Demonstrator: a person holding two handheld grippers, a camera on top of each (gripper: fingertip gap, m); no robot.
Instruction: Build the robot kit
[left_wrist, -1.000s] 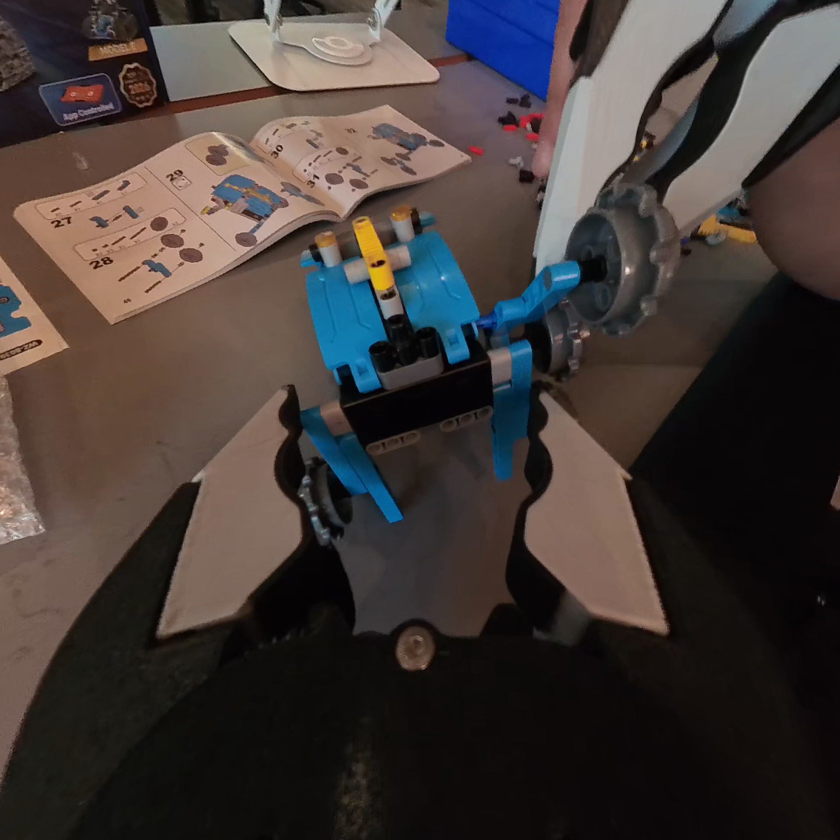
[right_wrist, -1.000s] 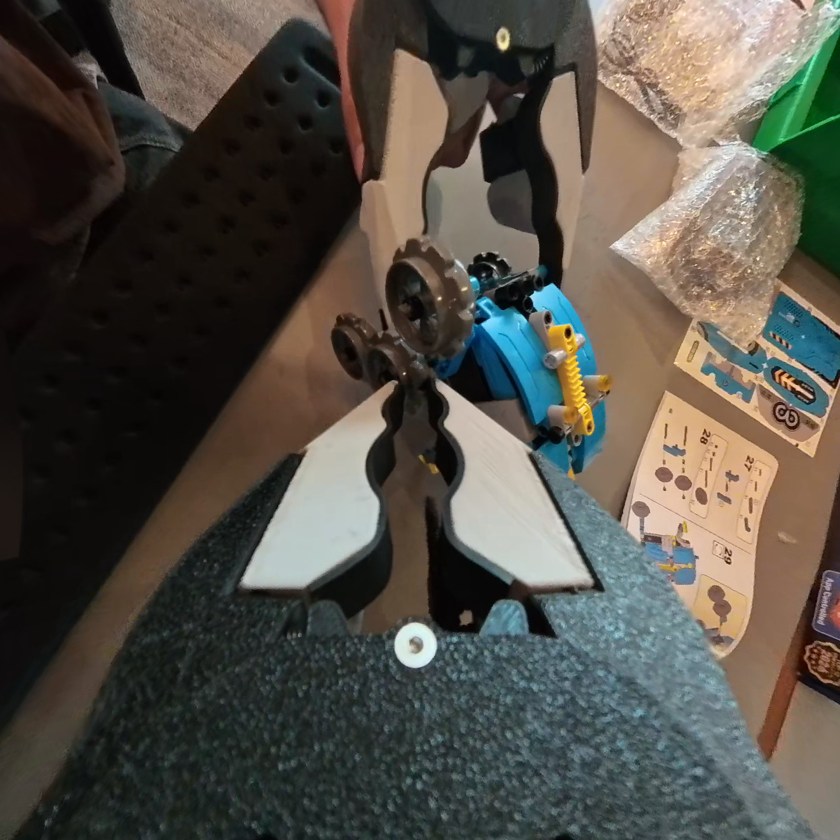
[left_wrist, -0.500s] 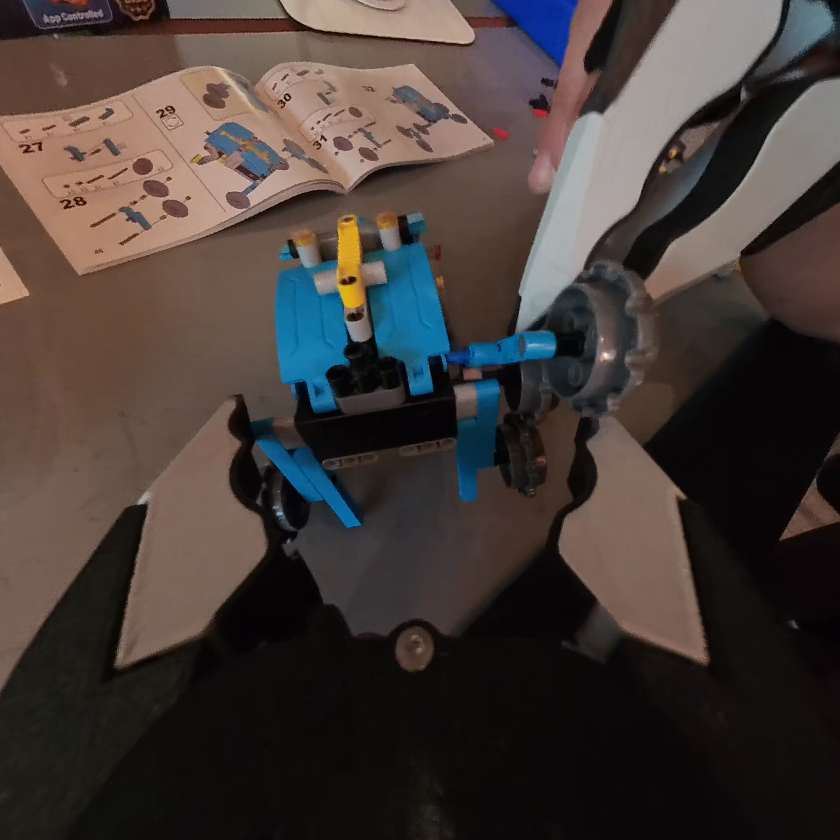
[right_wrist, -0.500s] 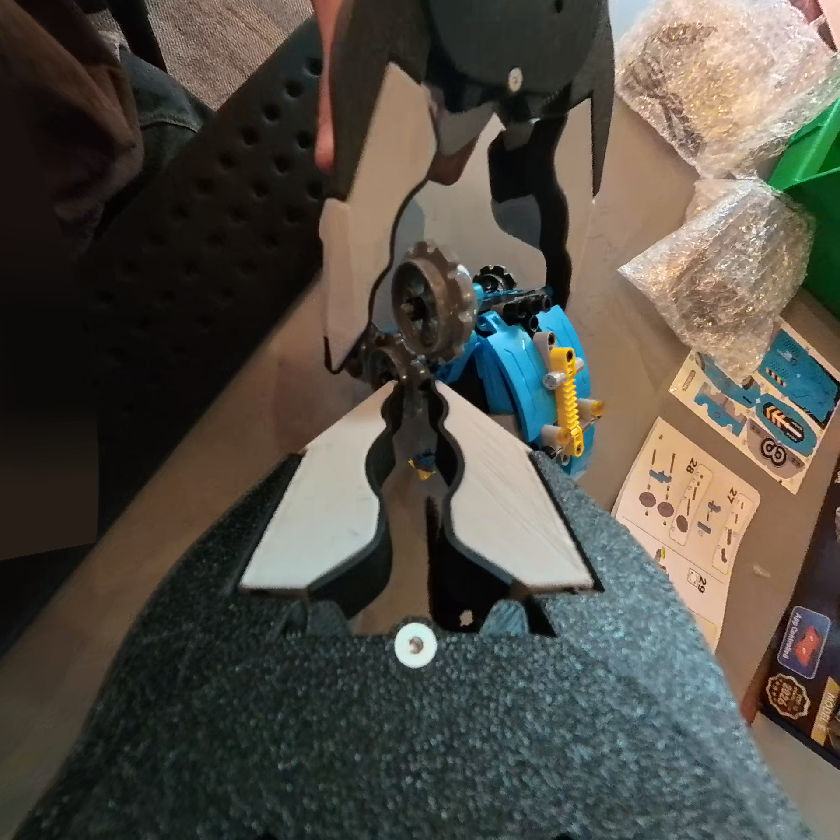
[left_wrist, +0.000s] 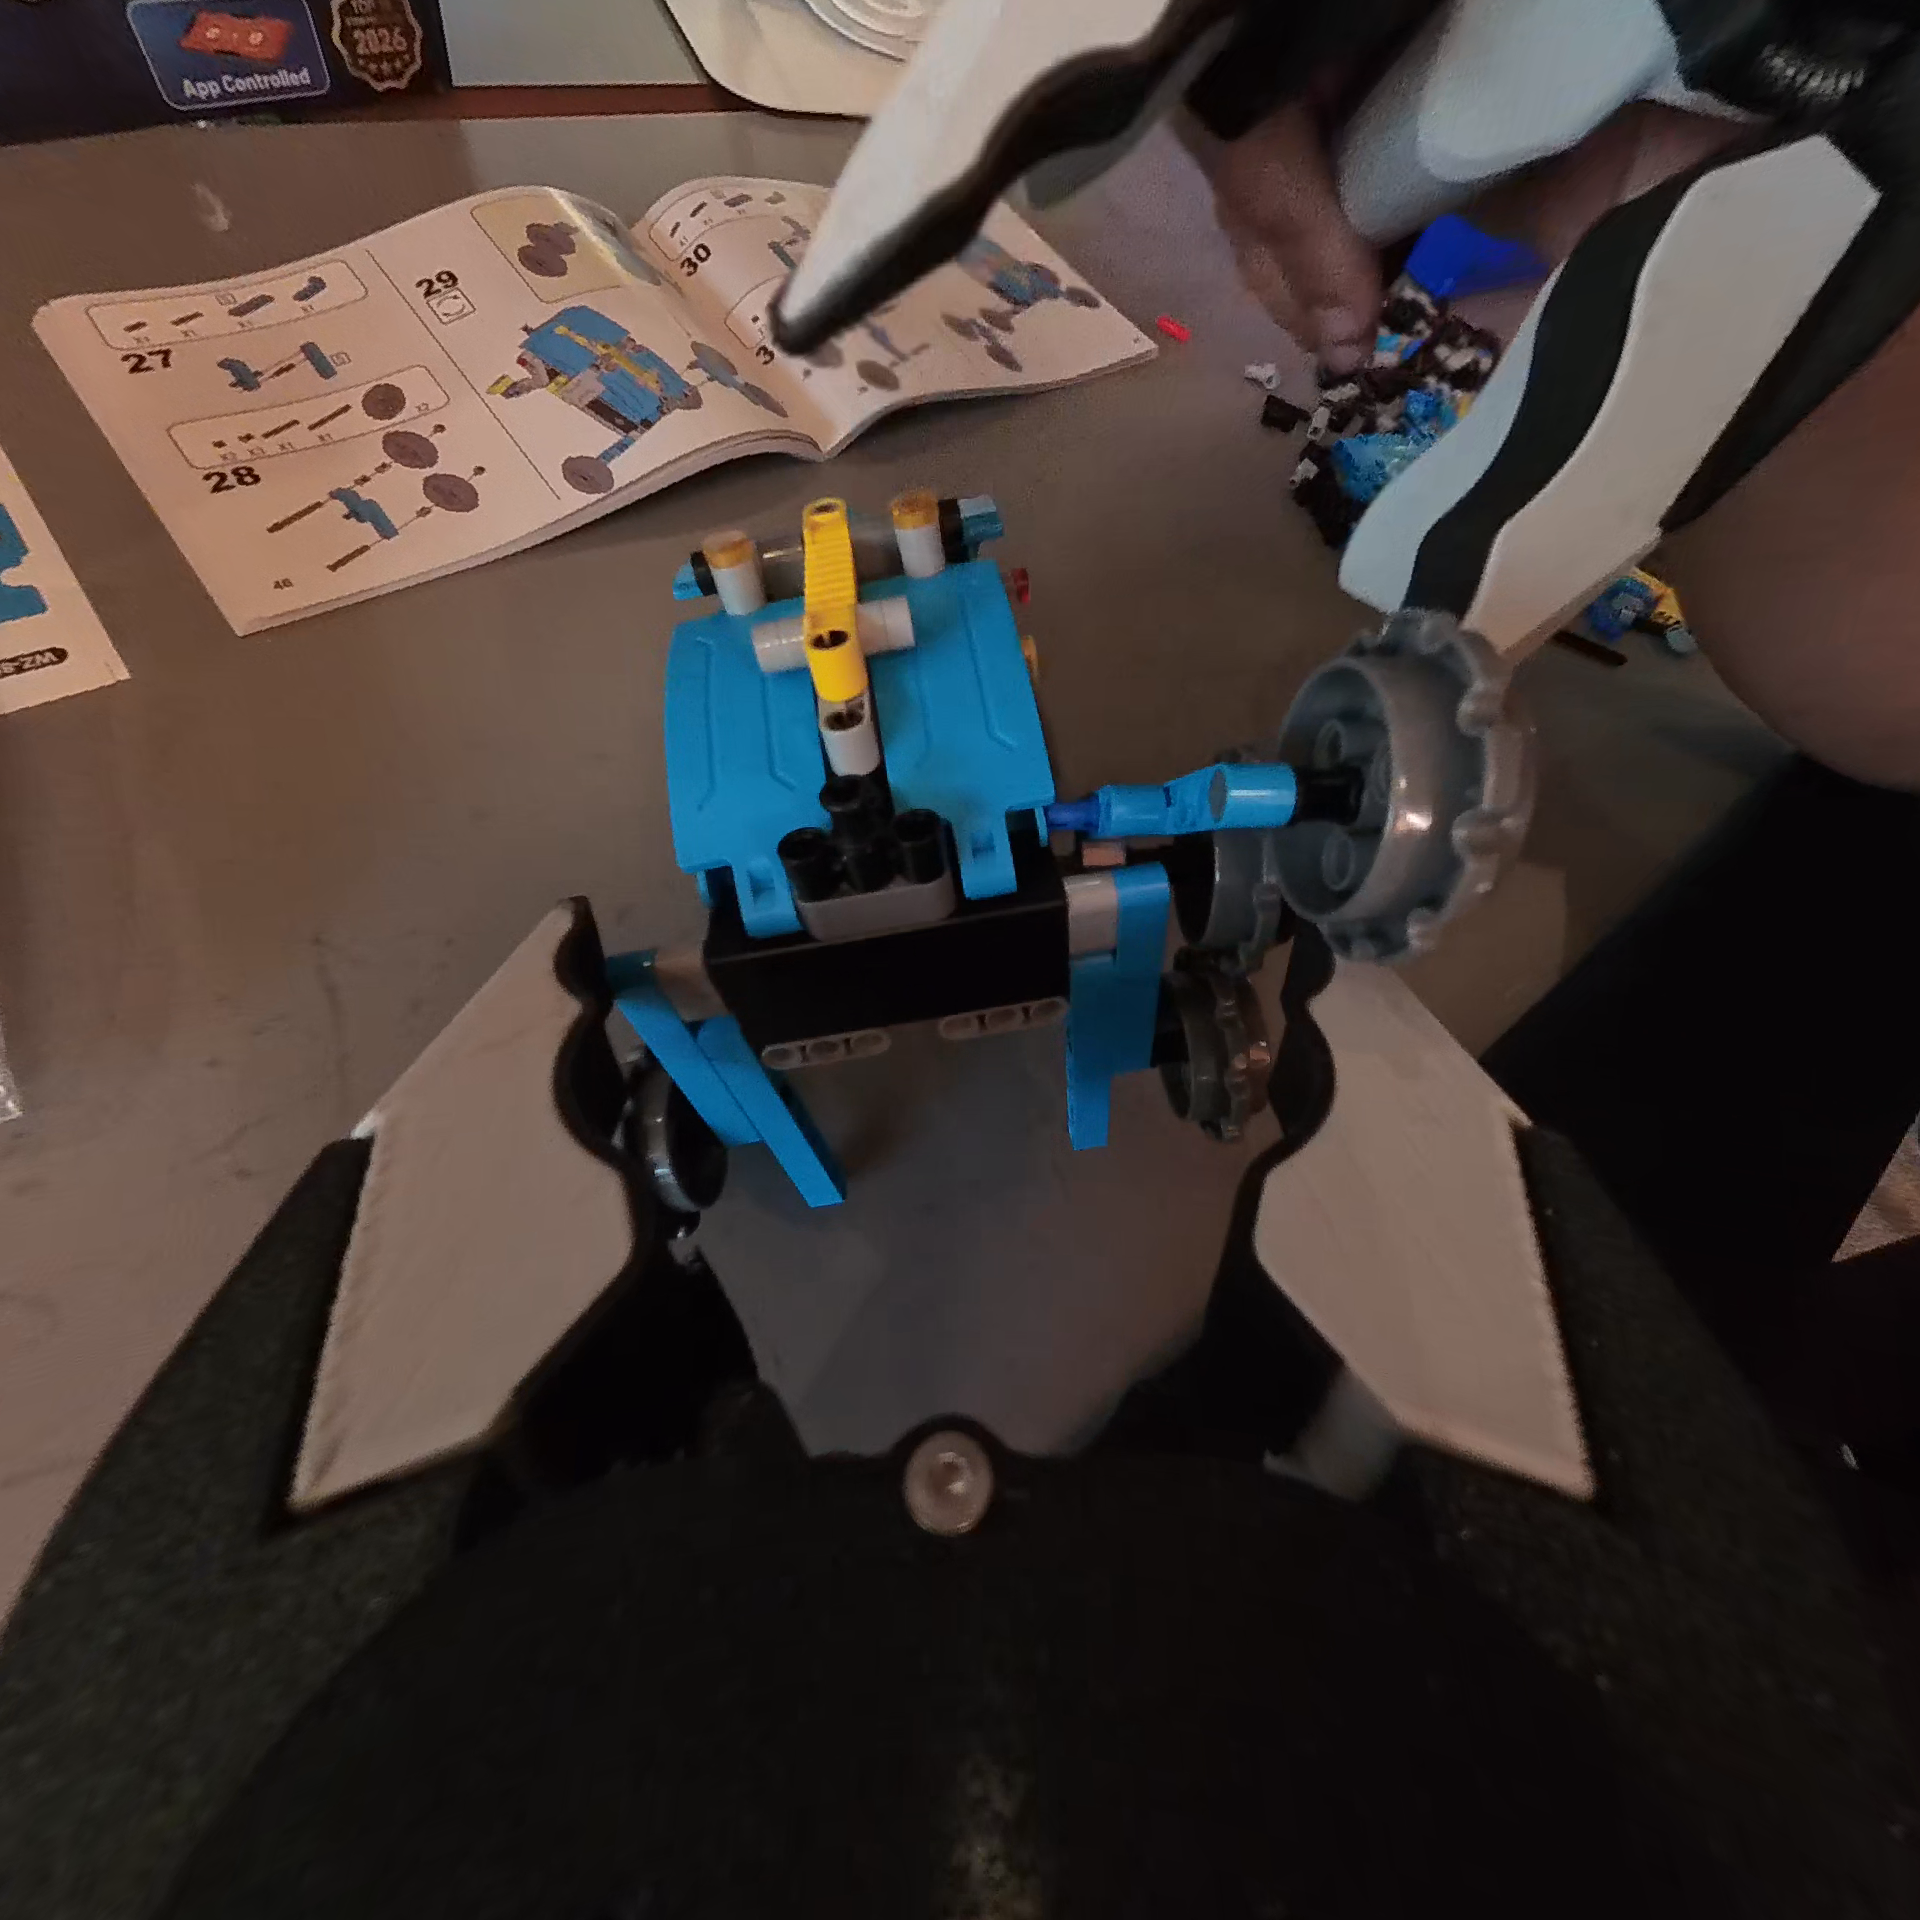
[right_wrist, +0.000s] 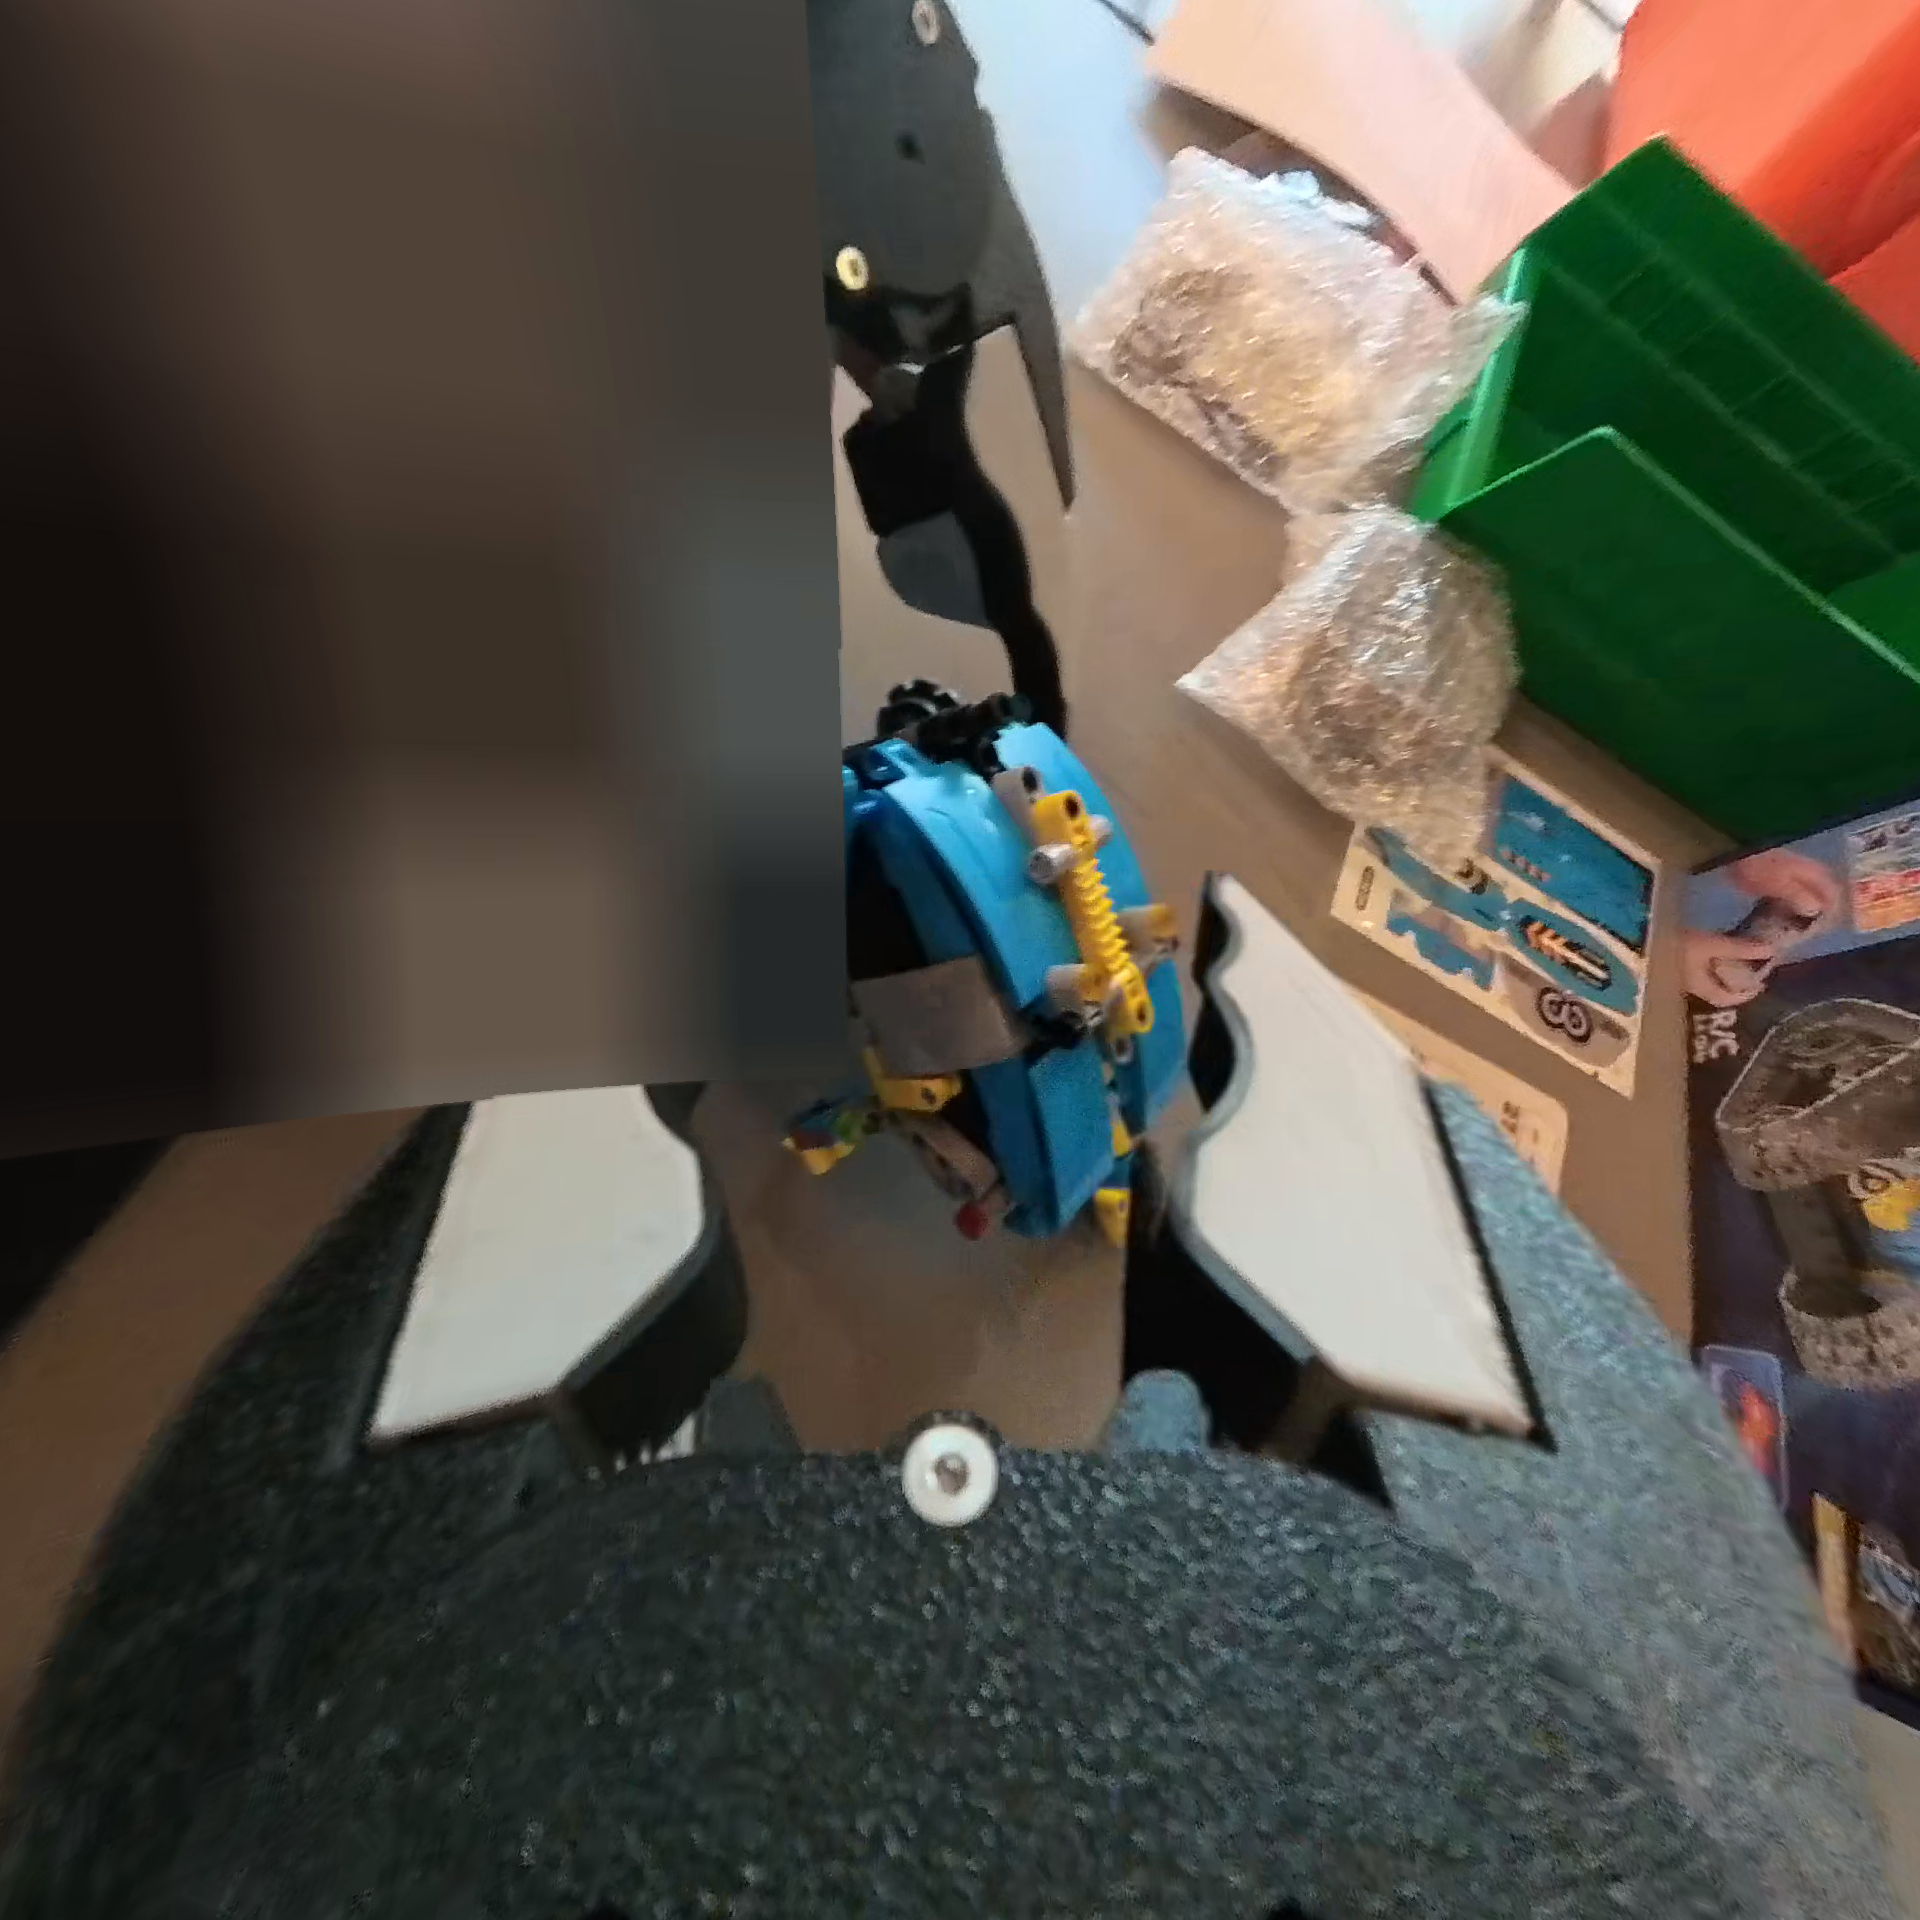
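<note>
A blue, black and yellow brick-built vehicle model stands on the grey table. A large grey toothed wheel sits on a blue axle arm sticking out of its right side. My left gripper is open, its fingers straddling the model's rear, close to the small dark wheels on both sides. My right gripper is open above the model, one fingertip resting at the large wheel's rim, the other over the booklet. In the right wrist view the model lies between my open right gripper's fingers; the wheel is hidden there.
An open instruction booklet lies behind the model. A pile of loose small pieces is at the back right. Bubble-wrap bags, a green bin, a sticker sheet and the kit's box lie on the model's far side.
My right gripper has opened and let go of the large grey wheel, which stays on the blue axle. My left gripper opened wider around the model's rear.
</note>
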